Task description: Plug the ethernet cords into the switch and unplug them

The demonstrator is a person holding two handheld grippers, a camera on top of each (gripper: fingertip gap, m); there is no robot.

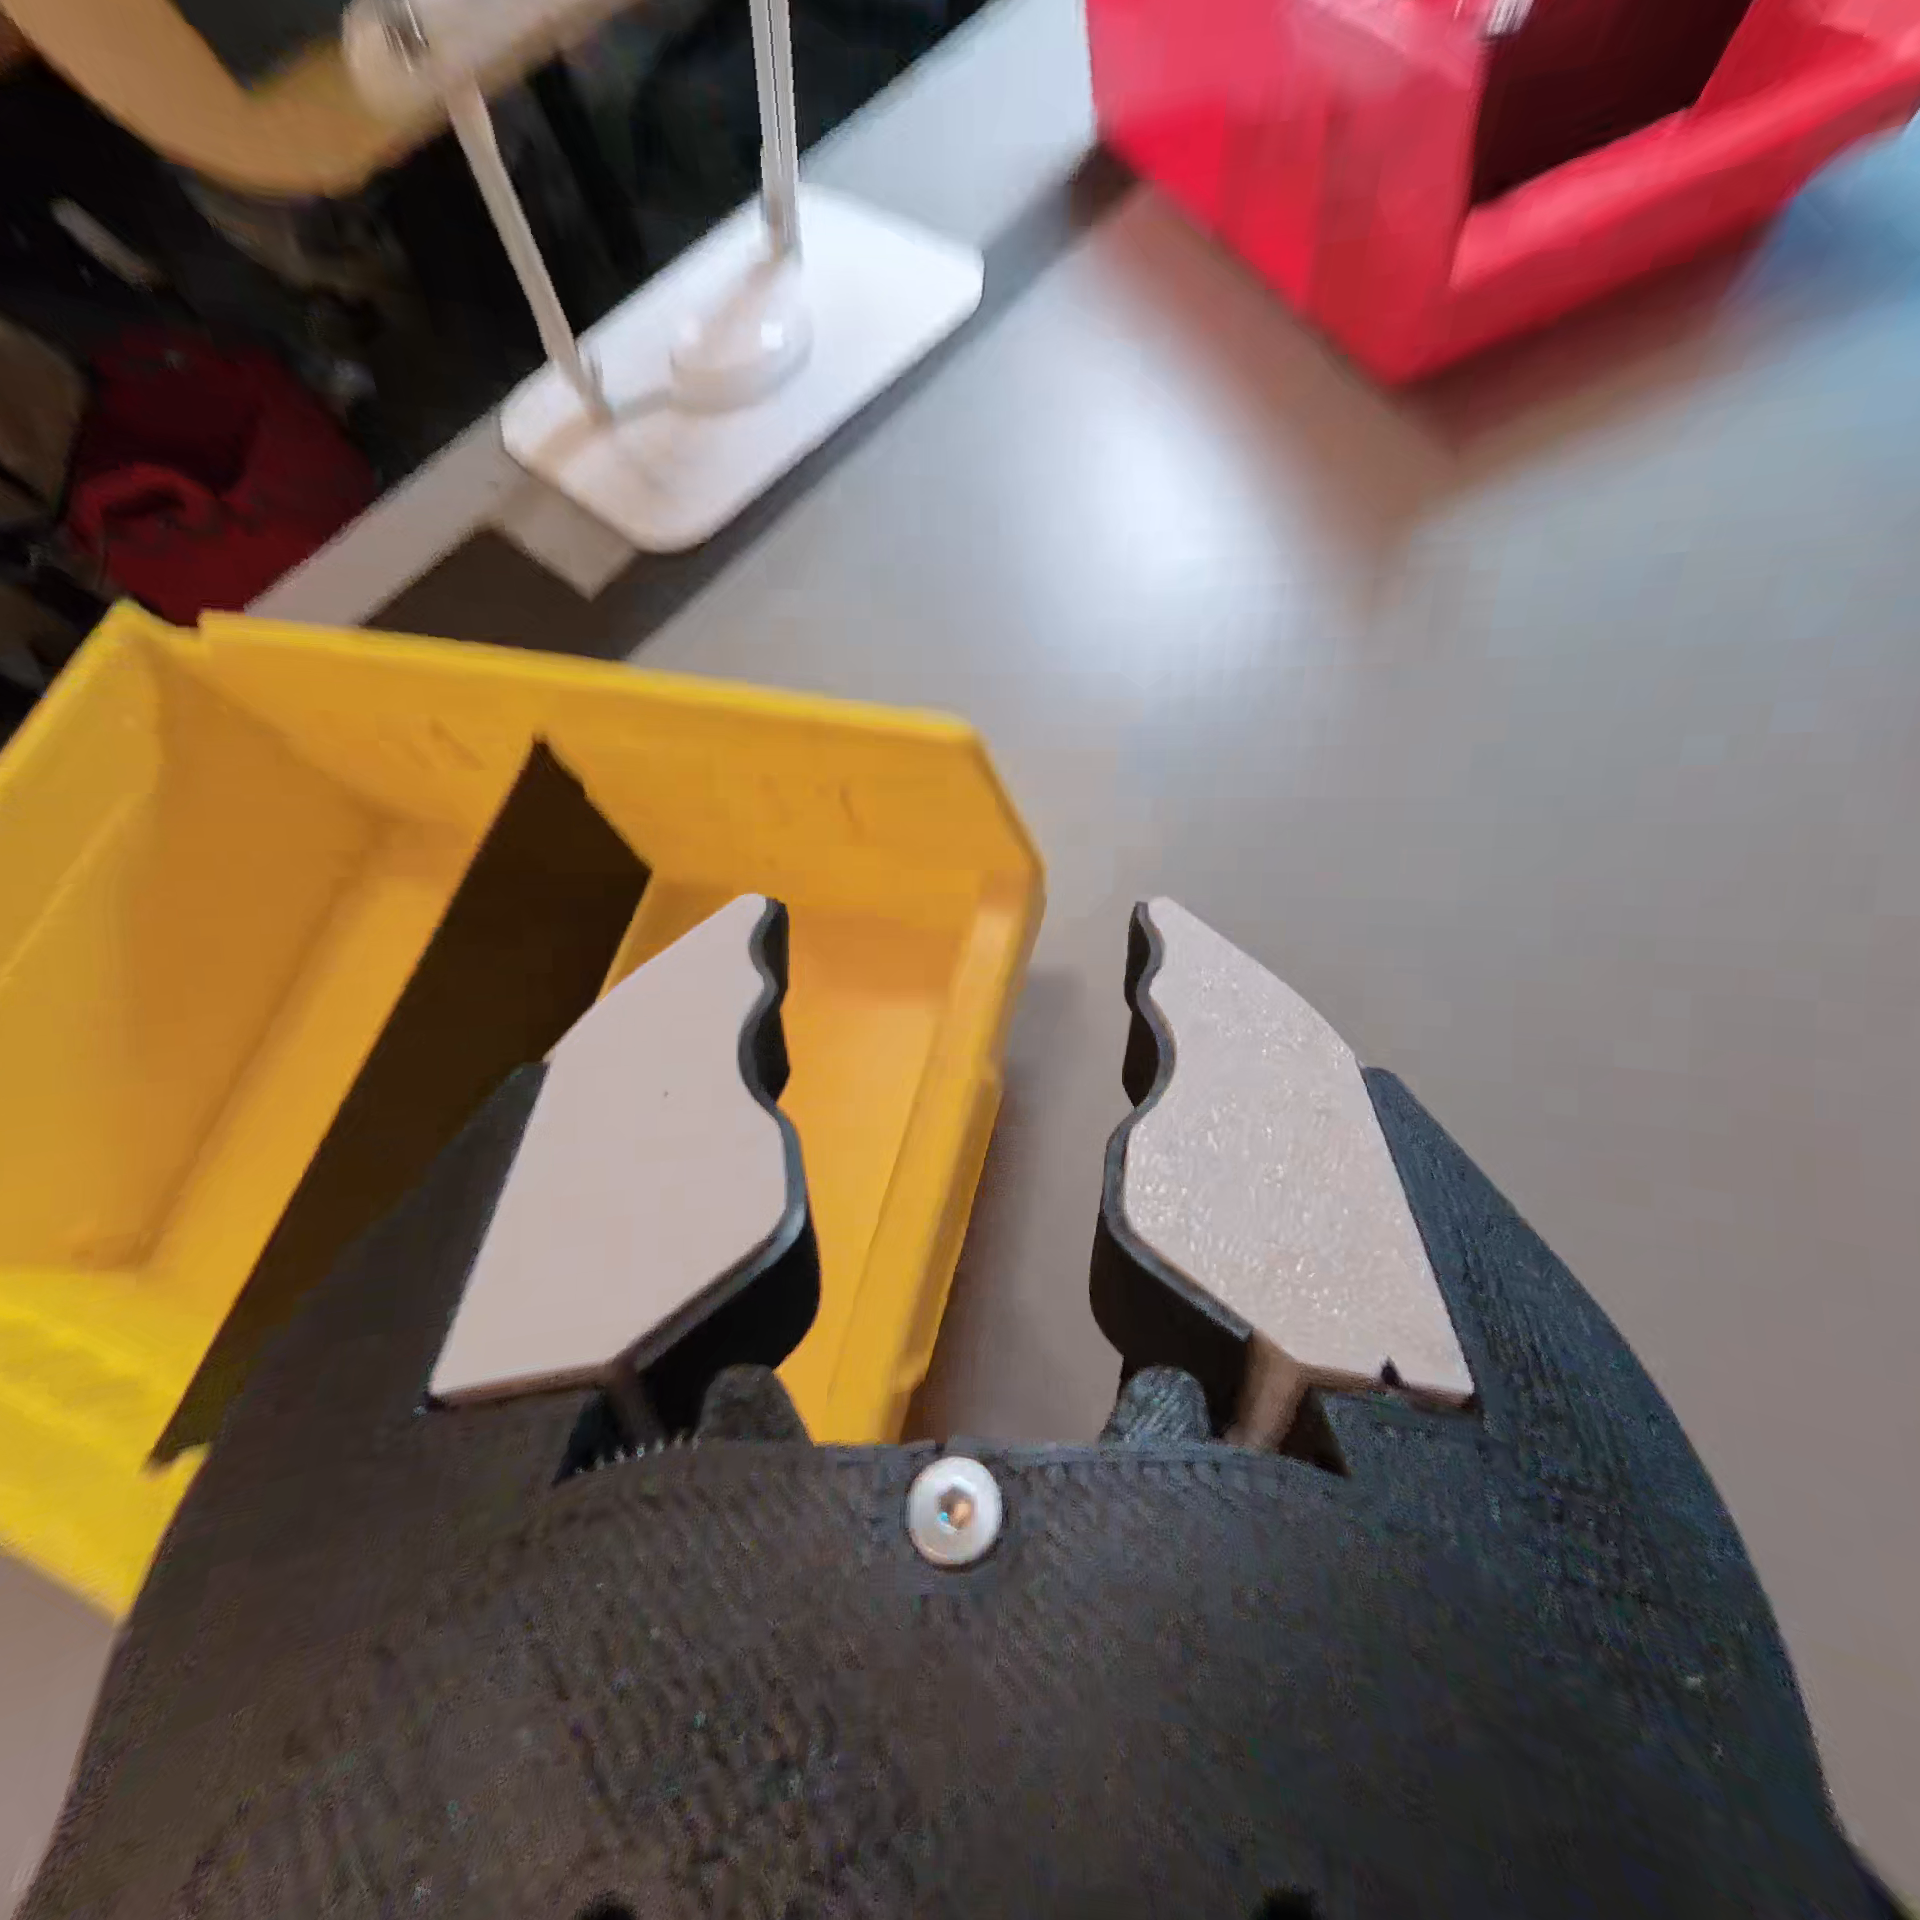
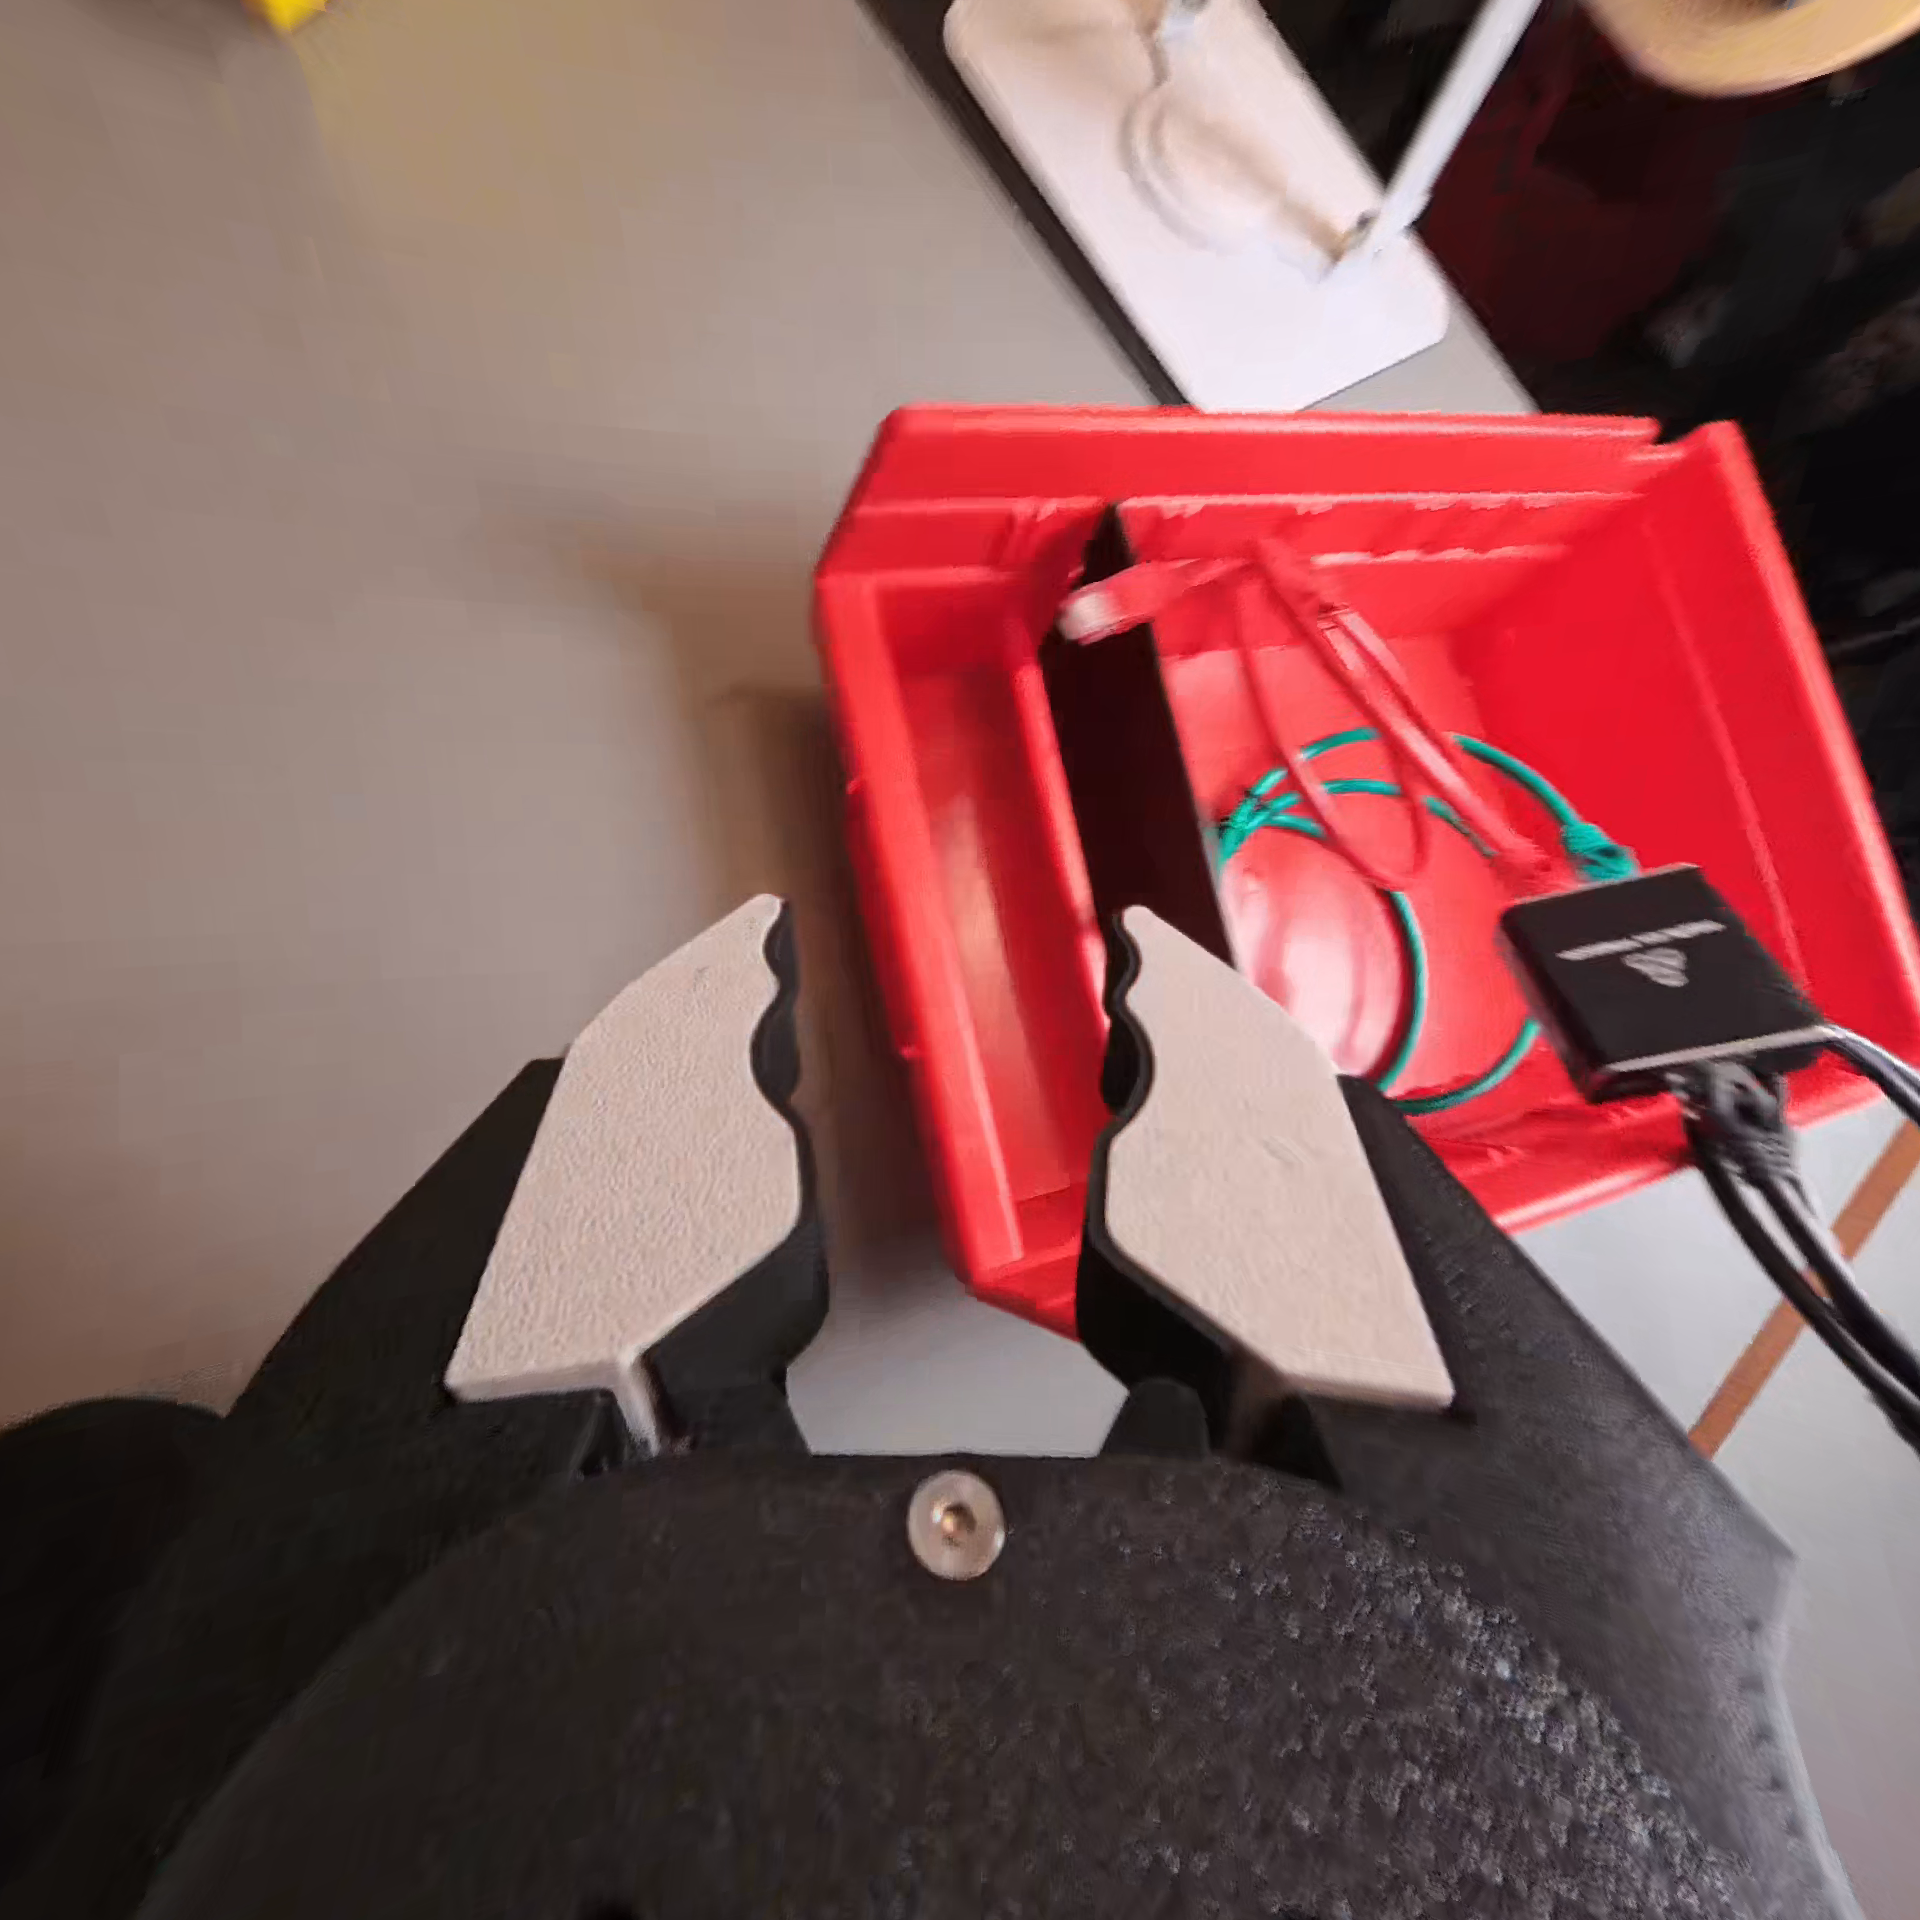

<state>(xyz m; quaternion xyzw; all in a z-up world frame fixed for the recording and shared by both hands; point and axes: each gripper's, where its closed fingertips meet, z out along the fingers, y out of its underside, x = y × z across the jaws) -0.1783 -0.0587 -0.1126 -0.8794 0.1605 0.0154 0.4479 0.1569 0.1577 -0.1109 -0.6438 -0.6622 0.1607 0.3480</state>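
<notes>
Left gripper (image 1: 956, 914) hangs over the grey table (image 1: 1351, 727) w/ jaws spread apart and nothing between them; its left finger (image 1: 644, 1132) overlaps the yellow bin (image 1: 260, 935), right finger over bare table. Yellow bin has a black divider (image 1: 499, 997) running front to back; no contents visible in either compartment. Right gripper (image 2: 951, 920) also has jaws released, holding nothing, tips at the near-left corner of the red bin (image 2: 1247, 457). Taking the red bin as landmark: a black divider (image 2: 1122, 790) splits it into 2 compartments; the narrow left 1 looks bare, the wider right 1 holds a coiled green cord (image 2: 1413, 935) and a red cord (image 2: 1340, 707), whose pale plug end (image 2: 1091, 613) rests against the divider's far end. The switch (image 2: 1652, 977), a small black box, sits on the bin's near-right rim, partly over the green cord; there's white print and a logo on its top. 2 black cables (image 2: 1787, 1195) leave its near side and run off past the bin. A white lamp base (image 2: 1195, 197) stands just beyond the red bin at the table's far edge. Both views blurred.
</notes>
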